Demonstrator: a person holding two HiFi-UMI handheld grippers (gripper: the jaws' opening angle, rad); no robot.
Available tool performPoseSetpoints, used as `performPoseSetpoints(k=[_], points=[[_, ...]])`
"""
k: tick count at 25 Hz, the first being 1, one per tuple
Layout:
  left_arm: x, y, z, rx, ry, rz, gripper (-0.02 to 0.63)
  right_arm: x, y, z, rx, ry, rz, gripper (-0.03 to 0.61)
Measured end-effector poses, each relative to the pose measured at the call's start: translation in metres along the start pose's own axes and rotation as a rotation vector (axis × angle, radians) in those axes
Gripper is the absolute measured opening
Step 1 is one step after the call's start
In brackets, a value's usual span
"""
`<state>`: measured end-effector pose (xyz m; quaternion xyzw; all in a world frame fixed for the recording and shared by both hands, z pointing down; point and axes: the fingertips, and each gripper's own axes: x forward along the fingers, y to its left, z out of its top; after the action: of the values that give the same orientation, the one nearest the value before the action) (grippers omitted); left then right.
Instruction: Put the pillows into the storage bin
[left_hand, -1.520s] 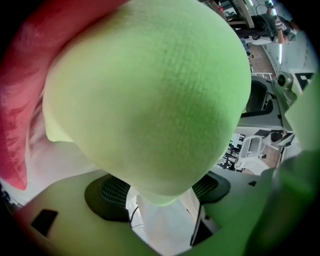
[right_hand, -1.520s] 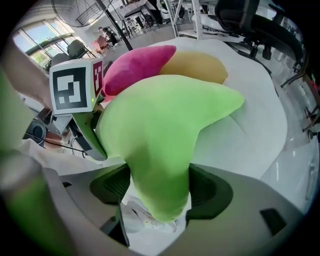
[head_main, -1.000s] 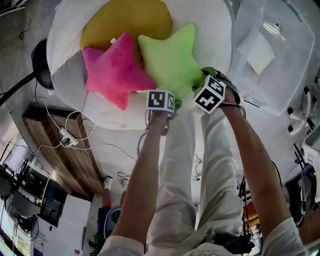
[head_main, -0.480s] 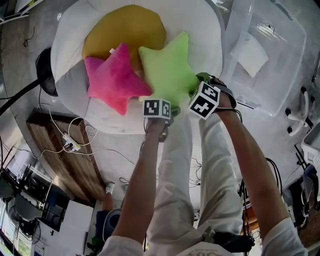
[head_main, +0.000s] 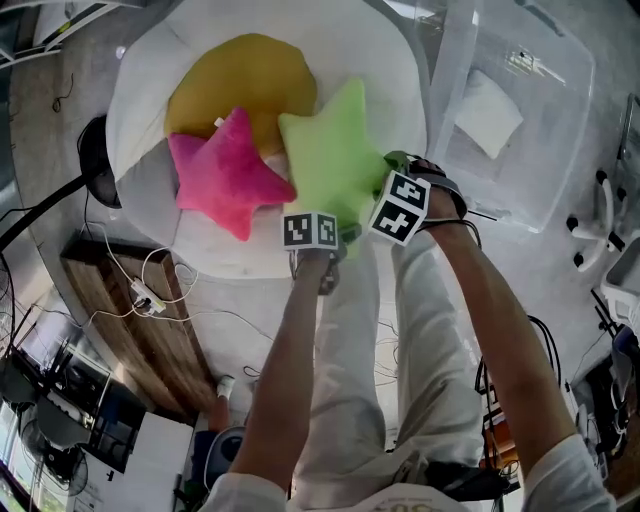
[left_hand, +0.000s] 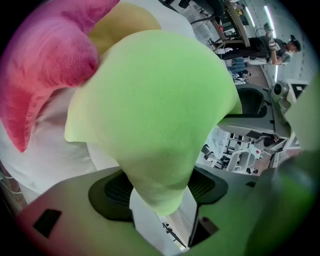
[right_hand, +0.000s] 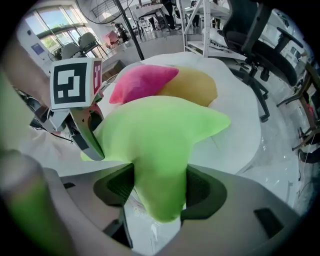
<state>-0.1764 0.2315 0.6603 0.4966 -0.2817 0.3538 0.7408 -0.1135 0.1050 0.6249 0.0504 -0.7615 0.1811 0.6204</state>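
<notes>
A lime green star pillow (head_main: 335, 150) hangs by two of its points between my grippers, over the near edge of a white round cushion (head_main: 200, 250). My left gripper (left_hand: 160, 192) is shut on its lower point. Just to the right, my right gripper (right_hand: 160, 195) is shut on a neighbouring point (right_hand: 160, 135). In the head view the marker cubes hide both sets of jaws. A pink star pillow (head_main: 225, 175) and a yellow pillow (head_main: 240, 80) lie on the cushion behind. The clear storage bin (head_main: 560, 190) stands at the upper right, with a white sheet (head_main: 488, 112) inside.
A wooden board (head_main: 130, 330) and loose cables (head_main: 160, 290) lie on the floor at the left. A black lamp base (head_main: 95, 160) sits by the cushion's left edge. Office chair legs (right_hand: 260, 60) stand beyond the cushion. The person's white trousers (head_main: 370, 330) are below the grippers.
Both grippers have risen together with the green star pillow held between them. The pink and yellow pillows have stayed on the cushion.
</notes>
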Motion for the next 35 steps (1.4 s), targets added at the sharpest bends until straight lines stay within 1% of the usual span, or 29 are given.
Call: performPoseSetpoints(k=[14, 23, 35], points=[[-0.005, -0.04, -0.005, 0.023, -0.017, -0.01, 0.337, -0.036, -0.008, -0.022, -0.017, -0.023, -0.023, 0.298], [-0.015, -0.062, -0.001, 0.089, -0.04, 0.015, 0.336, -0.06, -0.015, -0.035, 0.024, -0.065, -0.051, 0.296], [-0.023, -0.08, 0.013, 0.135, -0.076, 0.027, 0.334, -0.081, -0.029, -0.037, 0.028, -0.105, -0.107, 0.295]])
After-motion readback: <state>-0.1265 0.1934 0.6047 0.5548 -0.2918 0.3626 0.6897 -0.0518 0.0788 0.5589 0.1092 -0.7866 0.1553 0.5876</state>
